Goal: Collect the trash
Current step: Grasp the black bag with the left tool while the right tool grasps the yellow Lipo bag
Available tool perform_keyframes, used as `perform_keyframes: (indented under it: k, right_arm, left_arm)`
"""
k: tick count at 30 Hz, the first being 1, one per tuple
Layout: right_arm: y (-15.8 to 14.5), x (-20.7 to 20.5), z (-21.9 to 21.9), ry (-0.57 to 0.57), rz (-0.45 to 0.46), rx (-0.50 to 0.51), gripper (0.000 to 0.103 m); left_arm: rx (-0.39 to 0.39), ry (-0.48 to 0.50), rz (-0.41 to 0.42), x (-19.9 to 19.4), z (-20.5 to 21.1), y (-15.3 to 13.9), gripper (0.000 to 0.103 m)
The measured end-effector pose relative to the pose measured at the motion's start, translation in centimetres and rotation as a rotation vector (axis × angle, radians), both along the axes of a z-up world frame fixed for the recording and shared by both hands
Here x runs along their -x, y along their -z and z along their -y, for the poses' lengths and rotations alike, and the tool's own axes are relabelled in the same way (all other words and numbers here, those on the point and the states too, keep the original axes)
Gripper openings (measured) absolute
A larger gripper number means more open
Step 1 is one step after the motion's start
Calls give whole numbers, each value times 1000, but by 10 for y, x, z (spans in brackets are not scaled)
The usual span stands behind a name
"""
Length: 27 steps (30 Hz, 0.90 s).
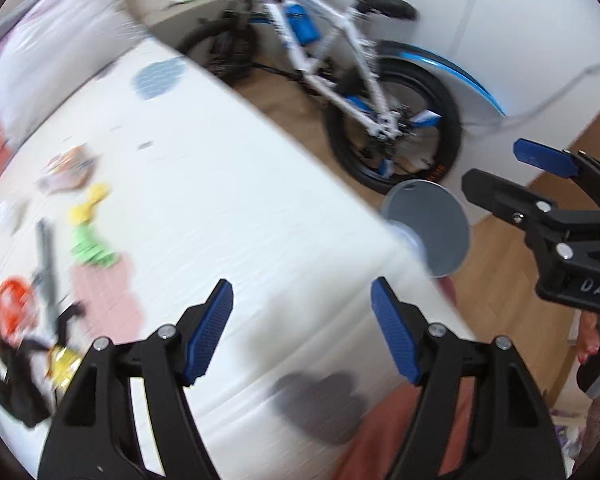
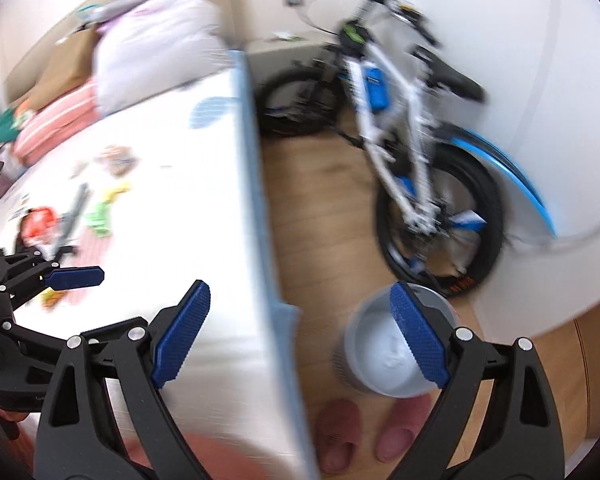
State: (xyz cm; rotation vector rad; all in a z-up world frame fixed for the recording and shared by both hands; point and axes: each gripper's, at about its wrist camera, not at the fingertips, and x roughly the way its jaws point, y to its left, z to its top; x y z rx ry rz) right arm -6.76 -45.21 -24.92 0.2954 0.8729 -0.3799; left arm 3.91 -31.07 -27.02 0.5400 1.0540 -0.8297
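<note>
Both the left gripper [image 1: 302, 330] and right gripper [image 2: 300, 330] have fingers spread wide, holding nothing. Wrappers [image 1: 86, 224] lie on the bed [image 1: 220, 200] at nine o'clock. The gray trash bin [image 2: 384, 354], white-lined, stands on the floor beside the bed.

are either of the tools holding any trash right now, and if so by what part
No. The left tool and the right tool are both open with nothing between their fingers; the wrappers lie on the bed.

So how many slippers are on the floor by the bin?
2: a left slipper and a right slipper lie side by side on the wood floor, between the bed edge and the grey bin.
</note>
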Motion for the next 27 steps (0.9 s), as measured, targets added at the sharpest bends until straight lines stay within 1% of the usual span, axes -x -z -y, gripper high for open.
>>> perform_keyframes:
  k: [4,8,13,16,19,21,24,27]
  right_arm:
    - [-15,-39,-64,-121,26,-12,88]
    - [-26,-76,-132,-254,32,-16,88]
    - [-26,-118,-210,-413,22,-18,88]
    - [-22,-136,-249,-488,12,-20,88]
    - [-12,-154,-273,-538,-8,-28,88]
    - [-2,-166,-287,-563,-28,-25,88]
    - [16,-182,-301,-590,-62,-22,88]
    - [35,-197,-311,-605,-100,-8,88]
  left_arm:
    - [14,-152,36,-29,-80,-22,71]
    - [19,-290,60,-55,-153,-38,71]
    - [9,-435,79,-80,-234,-41,71]
    - [7,-511,66,-91,-271,-34,71]
    - [11,-587,51,-103,-302,-26,71]
    - [27,-637,38,-111,-322,-20,71]
    - [57,-689,14,-126,-340,-11,71]
    - [69,-721,-2,-141,-350,2,71]
